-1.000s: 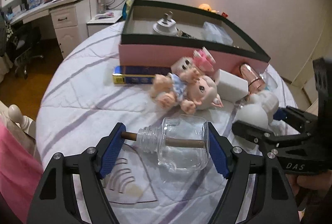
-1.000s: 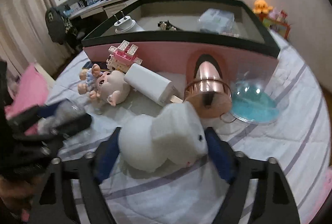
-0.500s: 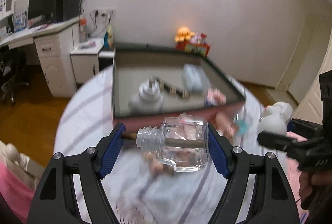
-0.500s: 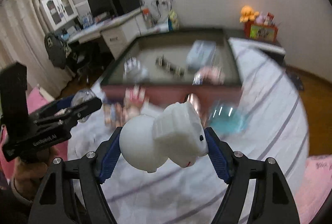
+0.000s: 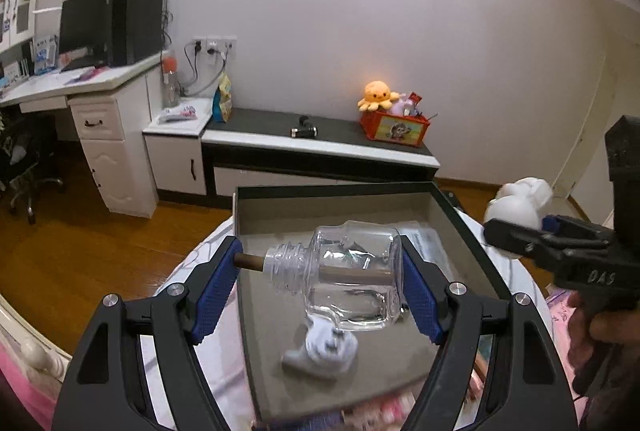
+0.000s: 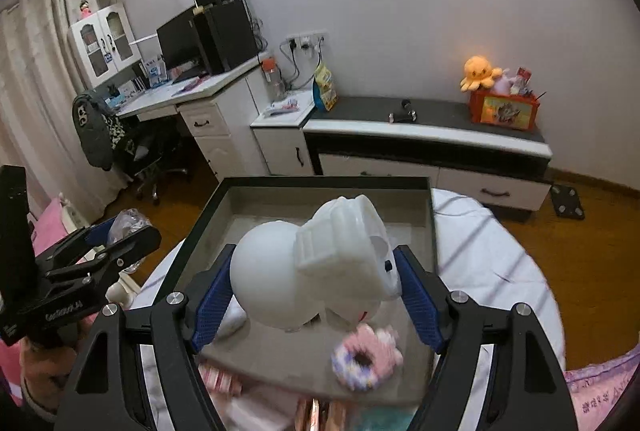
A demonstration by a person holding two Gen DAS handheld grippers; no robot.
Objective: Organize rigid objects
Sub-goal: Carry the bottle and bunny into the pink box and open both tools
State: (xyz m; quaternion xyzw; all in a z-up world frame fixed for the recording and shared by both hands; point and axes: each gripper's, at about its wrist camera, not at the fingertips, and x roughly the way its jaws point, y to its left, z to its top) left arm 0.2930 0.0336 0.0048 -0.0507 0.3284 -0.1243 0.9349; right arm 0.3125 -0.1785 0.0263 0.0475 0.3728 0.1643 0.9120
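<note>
My left gripper (image 5: 320, 277) is shut on a clear glass bottle (image 5: 352, 283) lying sideways with a brown stick through its neck; one pad presses the stick's end, the other the bottle's base. It hangs above the open box (image 5: 468, 227) with dark rim and grey floor. My right gripper (image 6: 316, 287) is shut on a white rounded figure (image 6: 316, 275), also held over that box (image 6: 432, 223). In the left wrist view the right gripper (image 5: 516, 227) appears at the right edge with the white figure (image 5: 520, 201). The left gripper (image 6: 116, 235) shows at the left of the right wrist view.
Inside the box lie a white fixture (image 5: 324, 347), a clear packet (image 5: 424, 243) and a pink-and-purple ring toy (image 6: 366, 357). The box sits on a round table with a striped white cloth (image 6: 500, 263). Behind are a low cabinet (image 5: 320, 147), a desk (image 5: 80, 79) and wooden floor.
Both grippers have risen from the cloth with the bottle and the white figure and now hang over the box. The doll and other table items have dropped out of view.
</note>
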